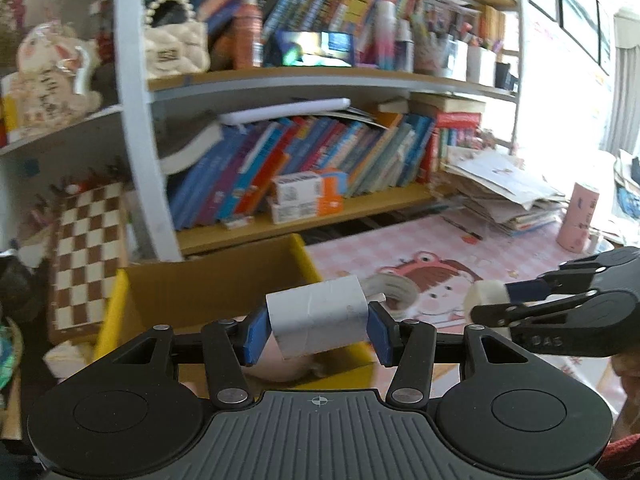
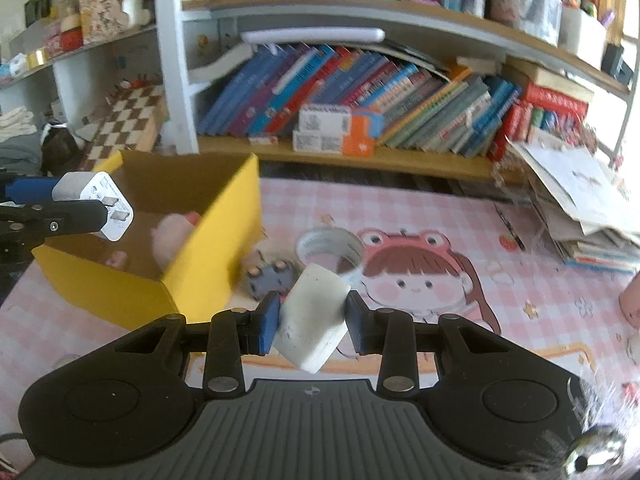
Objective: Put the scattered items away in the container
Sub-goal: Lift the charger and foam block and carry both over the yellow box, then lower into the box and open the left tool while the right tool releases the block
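Note:
My left gripper (image 1: 317, 330) is shut on a white plug charger (image 1: 318, 316) and holds it over the near rim of the yellow cardboard box (image 1: 112, 308). The right wrist view shows the same charger (image 2: 98, 204), prongs outward, above the box (image 2: 216, 248). My right gripper (image 2: 312, 322) is shut on a white eraser block (image 2: 314, 316), held above the pink mat; it shows at the right of the left wrist view (image 1: 486, 298). A pink soft toy (image 2: 172, 236) lies inside the box. A tape roll (image 2: 332, 246) and a small grey toy car (image 2: 270, 276) lie on the mat beside the box.
A bookshelf (image 2: 340, 156) full of books stands behind the mat. A chessboard (image 1: 86, 248) leans at the left. A paper stack (image 2: 580, 200) sits at the right, with a pink cup (image 1: 580, 216) near it. A pen (image 1: 464, 230) lies on the mat.

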{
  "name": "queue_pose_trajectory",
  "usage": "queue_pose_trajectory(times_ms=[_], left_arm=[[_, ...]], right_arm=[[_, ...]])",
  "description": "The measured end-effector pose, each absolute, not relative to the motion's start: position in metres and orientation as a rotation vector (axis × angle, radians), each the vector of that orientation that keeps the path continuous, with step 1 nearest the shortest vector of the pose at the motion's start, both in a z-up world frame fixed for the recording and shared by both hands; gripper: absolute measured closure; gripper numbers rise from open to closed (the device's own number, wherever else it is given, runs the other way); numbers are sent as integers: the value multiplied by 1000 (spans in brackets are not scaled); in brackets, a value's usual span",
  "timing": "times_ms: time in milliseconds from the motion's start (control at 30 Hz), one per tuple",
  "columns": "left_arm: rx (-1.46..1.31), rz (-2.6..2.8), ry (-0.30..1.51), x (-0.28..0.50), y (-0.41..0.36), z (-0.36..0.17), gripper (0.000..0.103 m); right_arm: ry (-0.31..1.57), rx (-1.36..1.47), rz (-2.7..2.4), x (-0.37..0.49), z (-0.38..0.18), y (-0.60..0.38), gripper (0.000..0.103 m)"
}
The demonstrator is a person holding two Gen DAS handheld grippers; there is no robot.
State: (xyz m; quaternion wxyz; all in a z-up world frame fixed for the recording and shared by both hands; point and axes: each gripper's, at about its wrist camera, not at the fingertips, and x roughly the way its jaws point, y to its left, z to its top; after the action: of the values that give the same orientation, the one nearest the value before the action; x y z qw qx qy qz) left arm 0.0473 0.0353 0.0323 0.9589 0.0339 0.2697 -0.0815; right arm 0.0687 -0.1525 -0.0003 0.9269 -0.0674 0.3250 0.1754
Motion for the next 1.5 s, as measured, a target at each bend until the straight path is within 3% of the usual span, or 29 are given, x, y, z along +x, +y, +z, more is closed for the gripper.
queue_pose_trajectory(times_ms=[833, 1067, 1500], left_arm=[[172, -74, 511, 74, 122, 37, 53], [228, -104, 583, 93, 120, 28, 53], [176, -161, 682, 101, 108, -6, 53]], right_arm=[[525, -314, 545, 100, 51, -41, 70], [488, -358, 596, 130, 67, -16, 70], [589, -405, 690, 177, 46, 30, 70]])
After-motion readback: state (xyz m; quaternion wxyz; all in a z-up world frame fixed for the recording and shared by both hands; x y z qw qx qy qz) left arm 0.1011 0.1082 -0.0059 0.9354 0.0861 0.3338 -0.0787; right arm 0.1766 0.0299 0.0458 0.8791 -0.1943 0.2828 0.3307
